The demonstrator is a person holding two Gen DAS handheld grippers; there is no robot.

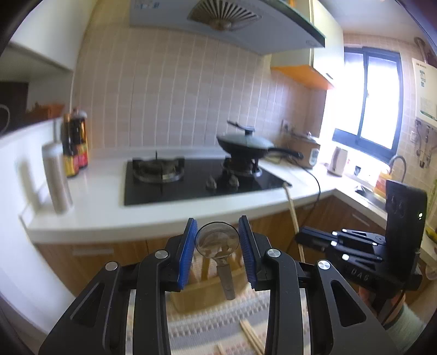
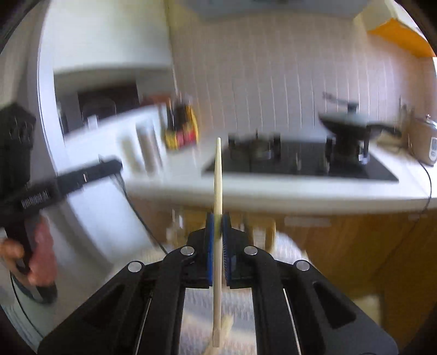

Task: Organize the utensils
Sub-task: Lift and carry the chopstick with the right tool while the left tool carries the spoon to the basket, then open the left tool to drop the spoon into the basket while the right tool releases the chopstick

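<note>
Daylight enters through the window [image 1: 366,103], right of the left tool, overexposing adjacent surfaces. The right wrist view shows heavy motion blur. Fisheye distortion bends edges; corners are vignetted black.

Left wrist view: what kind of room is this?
A home kitchen, most likely: a gas hob set in a white counter, a lidded wok on a burner, a range hood above, and a sink faucet by the window.

Right view motion-blurred; bottles [image 2: 181,131] smeared, labels unreadable.
</note>
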